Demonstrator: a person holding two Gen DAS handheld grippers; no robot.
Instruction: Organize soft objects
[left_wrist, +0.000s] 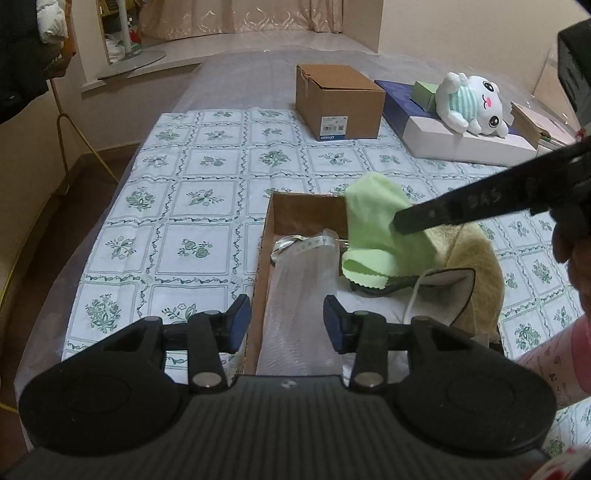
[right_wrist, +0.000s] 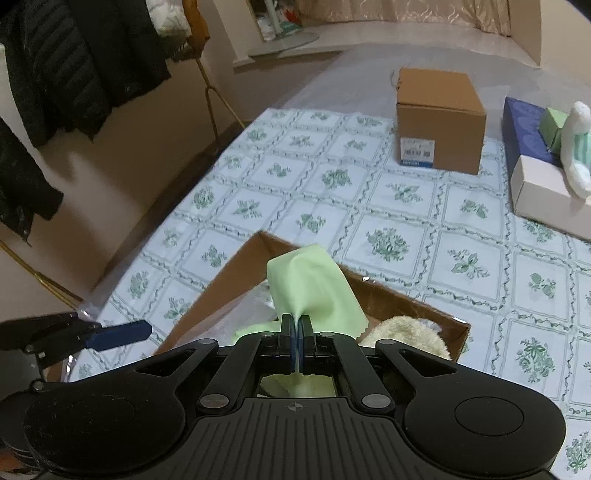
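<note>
While the right gripper (right_wrist: 296, 325) pinches a bunched fold of the limp, light green microfibre cloth (right_wrist: 314, 291) above the open brown cardboard box (right_wrist: 236, 273), the left gripper (left_wrist: 287, 309) hangs spread and empty.

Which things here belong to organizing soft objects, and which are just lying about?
Job: green cloth, pinched by right gripper; beige towel; open tray box; plush toy.
Lying about: closed brown carton, white box.

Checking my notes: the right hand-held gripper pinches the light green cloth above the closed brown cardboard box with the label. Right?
Not quite. The right hand-held gripper pinches the light green cloth above the open shallow brown cardboard box, as the right wrist view shows.
</note>
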